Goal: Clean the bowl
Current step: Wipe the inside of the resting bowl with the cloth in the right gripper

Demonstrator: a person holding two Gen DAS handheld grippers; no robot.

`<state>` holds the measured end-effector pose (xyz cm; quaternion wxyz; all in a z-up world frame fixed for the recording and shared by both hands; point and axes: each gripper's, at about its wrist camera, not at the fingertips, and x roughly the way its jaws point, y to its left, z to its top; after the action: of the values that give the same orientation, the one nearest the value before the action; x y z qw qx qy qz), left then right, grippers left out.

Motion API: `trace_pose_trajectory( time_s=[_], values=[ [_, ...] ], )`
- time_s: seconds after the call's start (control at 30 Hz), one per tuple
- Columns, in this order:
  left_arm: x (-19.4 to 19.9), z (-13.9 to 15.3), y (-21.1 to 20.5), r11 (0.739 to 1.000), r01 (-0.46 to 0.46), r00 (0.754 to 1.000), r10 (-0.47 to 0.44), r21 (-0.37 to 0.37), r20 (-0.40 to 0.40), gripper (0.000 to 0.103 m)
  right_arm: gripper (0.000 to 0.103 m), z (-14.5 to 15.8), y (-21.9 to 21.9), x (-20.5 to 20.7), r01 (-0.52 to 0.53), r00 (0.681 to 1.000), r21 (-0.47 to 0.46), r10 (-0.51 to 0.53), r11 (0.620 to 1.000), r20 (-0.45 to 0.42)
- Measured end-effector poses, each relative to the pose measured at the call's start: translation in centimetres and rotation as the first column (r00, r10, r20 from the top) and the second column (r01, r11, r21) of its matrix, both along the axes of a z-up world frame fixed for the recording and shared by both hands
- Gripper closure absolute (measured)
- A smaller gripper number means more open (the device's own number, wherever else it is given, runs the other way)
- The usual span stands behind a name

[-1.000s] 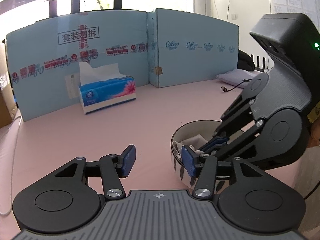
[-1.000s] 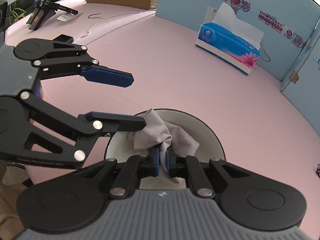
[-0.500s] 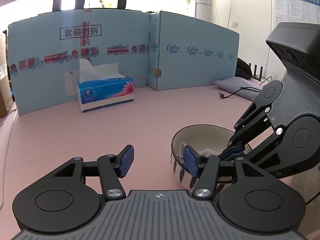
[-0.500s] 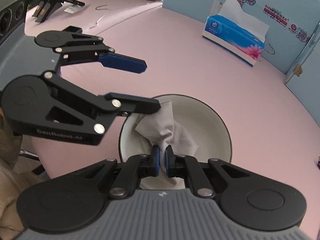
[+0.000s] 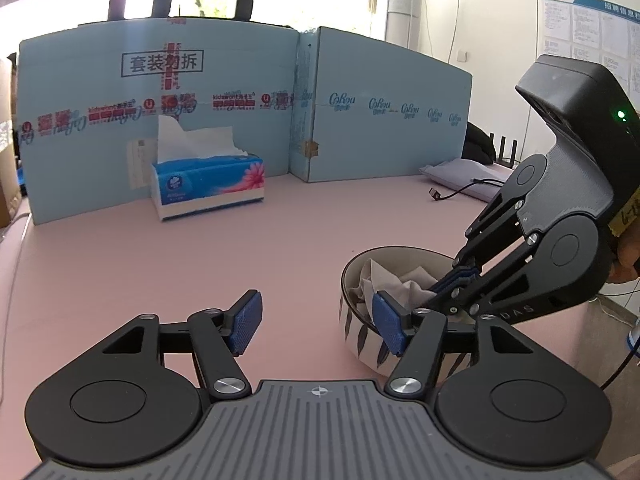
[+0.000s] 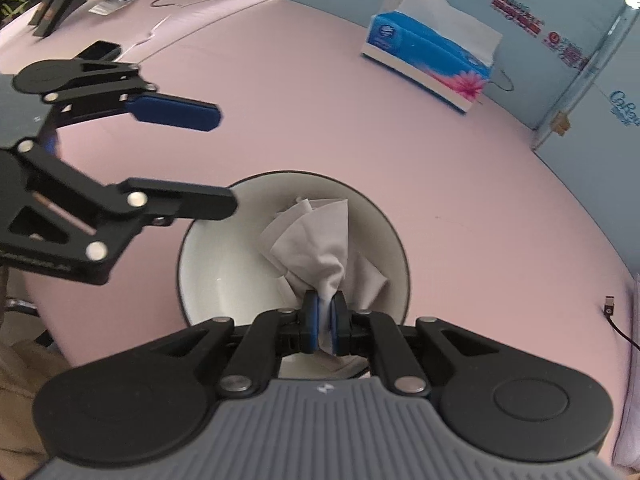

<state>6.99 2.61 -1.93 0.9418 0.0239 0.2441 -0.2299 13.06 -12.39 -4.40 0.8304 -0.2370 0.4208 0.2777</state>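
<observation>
A white bowl [image 6: 224, 280] with a dark rim and leaf-patterned outside [image 5: 360, 340] stands on the pink table. My right gripper [image 6: 324, 312] reaches down into it, shut on a crumpled grey cloth [image 6: 316, 236] that rests against the bowl's inner far side. In the left wrist view the right gripper [image 5: 456, 276] comes in from the right over the cloth [image 5: 412, 280]. My left gripper [image 5: 316, 324] sits to the bowl's left, jaws opening, with only table between them. Its right finger lies at the bowl's near-left rim. The left gripper [image 6: 224, 158] also shows in the right wrist view.
A blue tissue box [image 5: 208, 184] [image 6: 428, 64] stands in front of a light blue cardboard wall [image 5: 240, 100]. A black cable end [image 6: 610, 308] and a lilac pad [image 5: 460, 172] lie to the right. A phone [image 6: 98, 50] and a black stand [image 6: 60, 4] lie far left.
The left jaws have spread wider beside the bowl. The right gripper kept its hold and dragged the cloth from the bowl's left side toward the middle and far side.
</observation>
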Motion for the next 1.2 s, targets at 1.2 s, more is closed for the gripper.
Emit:
trace_pose_trajectory(
  time_s=[1.2],
  values=[
    [-0.3, 0.0, 0.2, 1.0, 0.013, 1.0, -0.013, -0.01, -0.02, 0.028, 0.09, -0.8, -0.1, 0.9, 0.053, 0.998, 0.246, -0.057, 0.968, 0.01]
  ],
)
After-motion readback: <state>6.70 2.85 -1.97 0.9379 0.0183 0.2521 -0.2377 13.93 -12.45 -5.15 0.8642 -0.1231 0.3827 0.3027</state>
